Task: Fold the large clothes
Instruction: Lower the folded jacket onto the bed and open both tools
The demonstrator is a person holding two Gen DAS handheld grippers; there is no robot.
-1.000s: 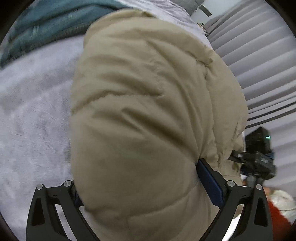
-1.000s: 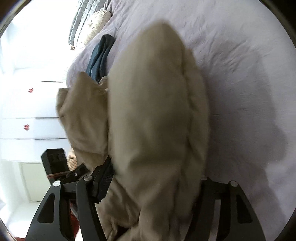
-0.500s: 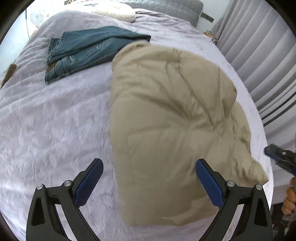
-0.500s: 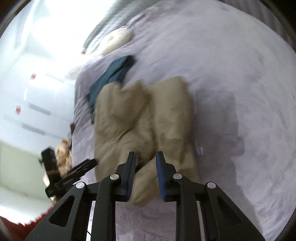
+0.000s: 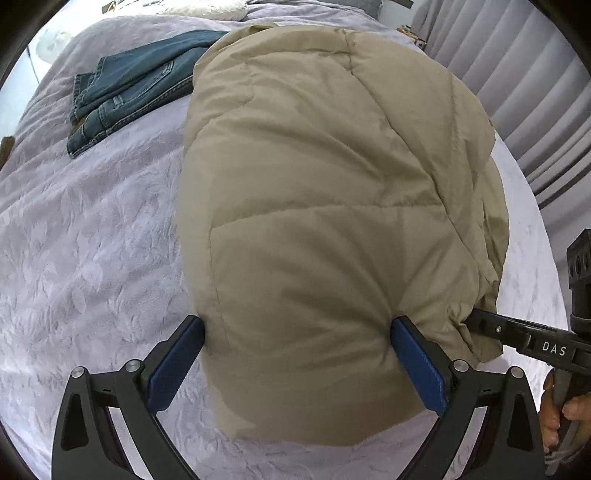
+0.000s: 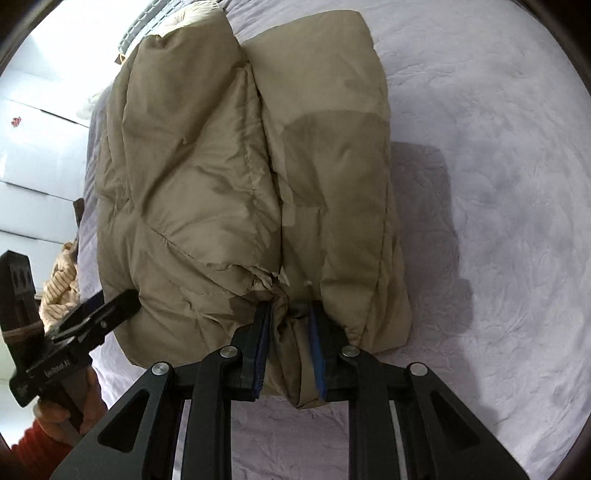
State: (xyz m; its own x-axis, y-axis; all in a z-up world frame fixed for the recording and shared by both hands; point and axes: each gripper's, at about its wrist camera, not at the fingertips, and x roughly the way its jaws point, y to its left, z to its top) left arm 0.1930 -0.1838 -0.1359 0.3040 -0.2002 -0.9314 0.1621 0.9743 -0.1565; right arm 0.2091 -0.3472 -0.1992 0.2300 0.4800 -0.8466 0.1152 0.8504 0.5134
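A beige puffer jacket (image 5: 332, 206) lies folded into a thick bundle on the lilac bedspread (image 5: 85, 258). In the left wrist view my left gripper (image 5: 295, 350) is open wide, its blue pads on either side of the bundle's near end. The right gripper's black finger pokes in at the jacket's right edge. In the right wrist view the jacket (image 6: 229, 177) shows two padded halves side by side. My right gripper (image 6: 290, 332) is shut on a bunch of its fabric at the near edge. The left gripper's tip (image 6: 92, 314) touches the jacket's left side.
Folded blue jeans (image 5: 129, 88) lie on the bed beyond the jacket to the left, with a pale pillow (image 5: 199, 5) behind them. Grey curtains (image 5: 517, 74) hang at the right. The bed edge runs close to the jacket's right side. White cabinets (image 6: 33, 147) stand left.
One second ago both grippers held the jacket up. It was then laid on the bed and both drew back. Now the left straddles its near end, open, and the right has pinched its edge.
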